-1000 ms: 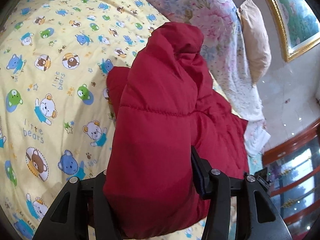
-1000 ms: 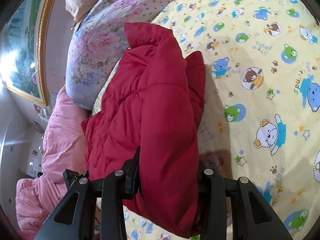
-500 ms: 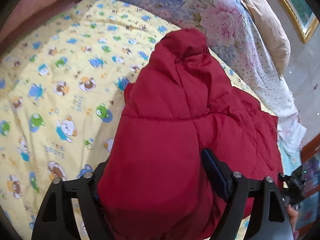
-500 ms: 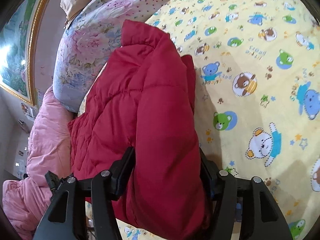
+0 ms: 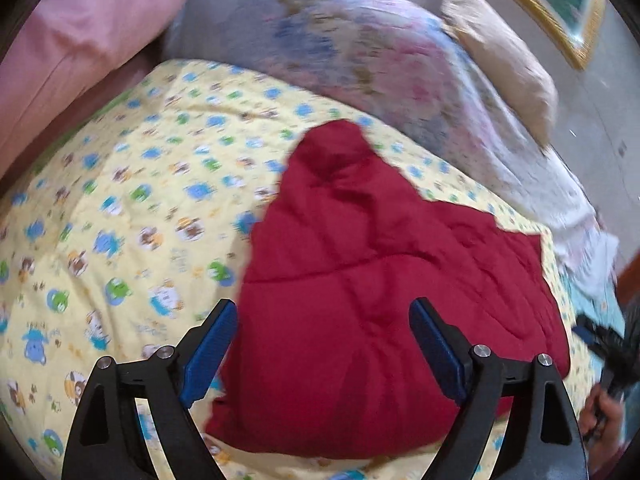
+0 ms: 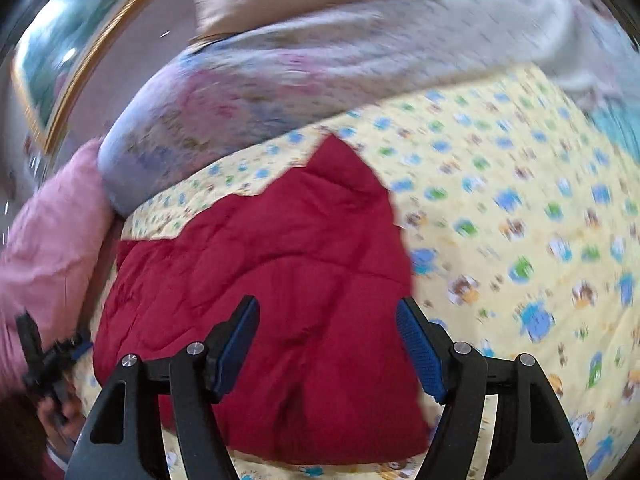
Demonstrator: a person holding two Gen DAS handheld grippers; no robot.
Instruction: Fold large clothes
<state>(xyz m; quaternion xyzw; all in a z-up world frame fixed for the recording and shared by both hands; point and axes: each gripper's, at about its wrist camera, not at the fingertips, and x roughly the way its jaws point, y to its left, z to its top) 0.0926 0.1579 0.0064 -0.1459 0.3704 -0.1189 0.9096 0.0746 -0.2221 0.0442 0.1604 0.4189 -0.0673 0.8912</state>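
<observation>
A red padded jacket (image 5: 360, 280) lies folded in a thick pile on the yellow bear-print bedsheet (image 5: 140, 200). It also shows in the right wrist view (image 6: 280, 280), on the same sheet (image 6: 520, 200). My left gripper (image 5: 324, 344) is open, raised above the jacket's near edge, holding nothing. My right gripper (image 6: 328, 344) is open above the jacket too, and empty. Both views are blurred by motion.
A floral quilt (image 5: 360, 48) and a tan pillow (image 5: 500, 48) lie behind the jacket. Pink bedding (image 5: 72, 40) is at the left; it shows in the right wrist view (image 6: 52, 232). The other gripper and hand show at the edges (image 5: 608, 352) (image 6: 44, 360).
Both grippers were shut on the red jacket, holding it up. They have opened, let it drop onto the sheet, and pulled back and up.
</observation>
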